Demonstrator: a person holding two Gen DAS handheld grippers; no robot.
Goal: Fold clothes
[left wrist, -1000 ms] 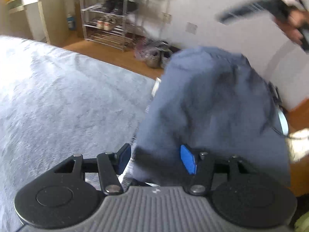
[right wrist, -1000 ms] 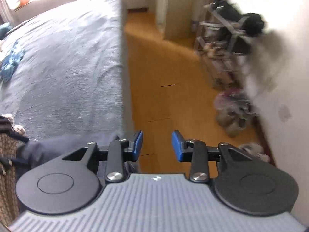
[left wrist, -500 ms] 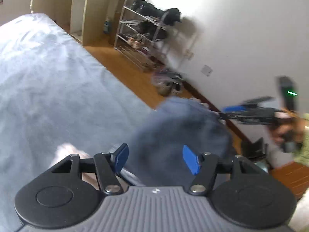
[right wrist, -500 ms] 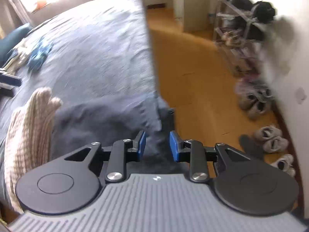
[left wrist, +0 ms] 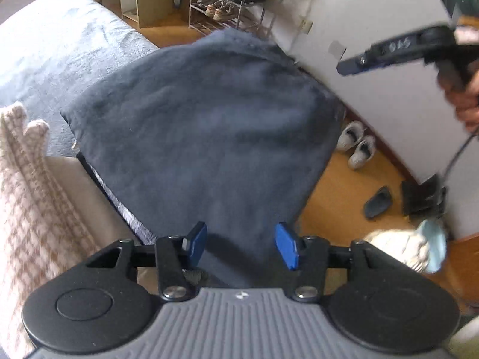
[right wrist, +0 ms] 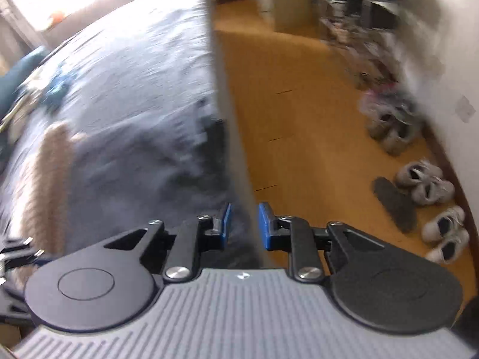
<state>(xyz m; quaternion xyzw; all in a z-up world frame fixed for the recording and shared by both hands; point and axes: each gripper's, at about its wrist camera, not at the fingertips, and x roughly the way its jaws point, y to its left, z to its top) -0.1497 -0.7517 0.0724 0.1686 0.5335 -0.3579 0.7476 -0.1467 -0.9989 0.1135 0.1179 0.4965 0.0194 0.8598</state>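
Your left hand-held gripper (left wrist: pixel 241 245) hangs over the near edge of a dark navy garment (left wrist: pixel 203 125), a thick fleece-like piece lying as a rough diamond on the corner of the bed (left wrist: pixel 60 48). One point of that diamond reaches away towards the shoe rack (left wrist: pixel 227 3); the nearest point runs down under your left jaws. The long axis therefore lies almost straight ahead of the left tool, from you towards the wall.

The left blue pads stand apart and are closing, with navy cloth below and between them, yet neither pad visibly presses the fabric, so nothing is gripped. A beige houndstooth-patterned garment (left wrist: pixel 27 197) lies just beside the navy one, on its left.

Your right hand-held gripper (right wrist: pixel 243 224) appears in the left view high and to the right (left wrist: pixel 389 51), held up off the bed and well apart from the cloth. From its own camera the navy garment (right wrist: pixel 143 161) sits to the left of the jaws, along the bed edge (right wrist: pixel 224 137), with the wooden floor (right wrist: pixel 299 119) and several pairs of shoes (right wrist: pixel 425 182) to the right. Its pads are narrowly parted and closing; the picture is blurred, and no cloth shows between them.

The left hand is clearly the nearer one. Any fold probably starts from this near point, carried along the axis towards the far one.
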